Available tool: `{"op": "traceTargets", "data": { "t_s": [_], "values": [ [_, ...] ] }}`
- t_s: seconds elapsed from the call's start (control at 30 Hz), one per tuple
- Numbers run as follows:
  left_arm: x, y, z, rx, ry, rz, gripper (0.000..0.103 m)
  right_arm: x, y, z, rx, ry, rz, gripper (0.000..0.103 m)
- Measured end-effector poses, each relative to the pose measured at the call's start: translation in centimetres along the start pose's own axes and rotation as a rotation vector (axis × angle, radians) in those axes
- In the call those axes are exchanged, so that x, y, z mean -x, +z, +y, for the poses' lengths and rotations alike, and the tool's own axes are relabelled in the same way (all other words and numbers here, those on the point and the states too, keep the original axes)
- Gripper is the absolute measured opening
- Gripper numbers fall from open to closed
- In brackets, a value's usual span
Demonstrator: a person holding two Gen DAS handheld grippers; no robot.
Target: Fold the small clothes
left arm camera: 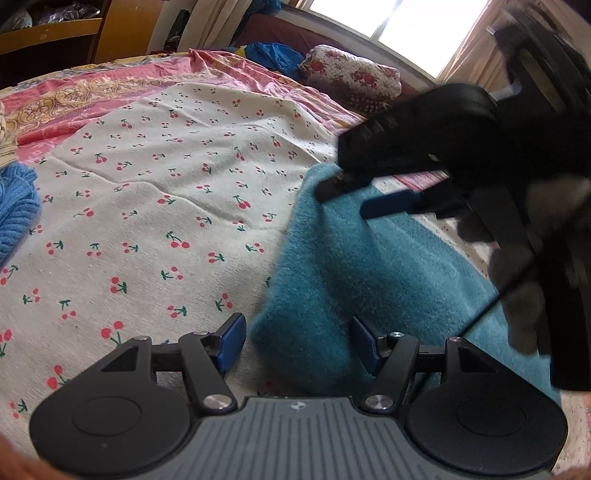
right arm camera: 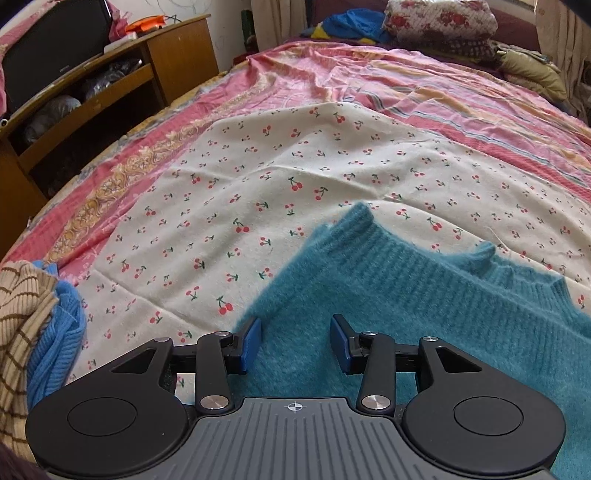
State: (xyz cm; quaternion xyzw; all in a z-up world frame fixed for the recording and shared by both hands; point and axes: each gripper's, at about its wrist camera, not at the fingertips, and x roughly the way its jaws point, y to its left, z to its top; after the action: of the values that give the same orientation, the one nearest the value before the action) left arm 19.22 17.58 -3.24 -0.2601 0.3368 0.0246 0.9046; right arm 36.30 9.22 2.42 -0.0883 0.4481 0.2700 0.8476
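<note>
Teal fuzzy sweater spread flat on the near right part of a bed, on a cream cherry-print sheet that overlies a pink patterned bedspread. Ribbed neckline turned toward the far side, one ribbed corner poking up at the far left of the garment.

Left gripper low over the sweater's near left edge, jaws parted roughly halfway, blue pads on either side of a raised fold of teal knit; no pinch visible, the left pad over bare sheet, the right pad against the fabric.

Right gripper above the sweater's near left portion, jaws apart at a middling width with teal fabric showing in the gap, pads not pressing on it. Same gripper blurred in the left wrist view, fingertips just over the sweater's far edge, nothing clamped.

Lighter blue knit and a tan striped garment heaped at the near left edge of the bed, well apart from the sweater. Floral pillow and a blue cloth at the far end. Wooden shelf unit off the far left.
</note>
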Motion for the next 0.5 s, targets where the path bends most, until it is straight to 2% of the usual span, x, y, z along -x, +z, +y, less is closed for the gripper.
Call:
{"op": "traceTargets", "data": {
  "t_s": [0.2,0.4,0.5],
  "values": [
    [-0.1,-0.3,-0.5,-0.023,0.005,0.002,0.071,-1.5,1.2,1.4,0.027,-0.023,0.034,0.058],
    [-0.2,-0.3,-0.6,-0.024,0.001,0.001,0.071,-4.1,1.6,4.0,0.159,-0.142,0.103,0.065],
    [-0.2,-0.4,-0.7,-0.029,0.001,-0.001,0.071,-5.7,1.3,5.1,0.278,-0.226,0.143,0.065]
  ]
}}
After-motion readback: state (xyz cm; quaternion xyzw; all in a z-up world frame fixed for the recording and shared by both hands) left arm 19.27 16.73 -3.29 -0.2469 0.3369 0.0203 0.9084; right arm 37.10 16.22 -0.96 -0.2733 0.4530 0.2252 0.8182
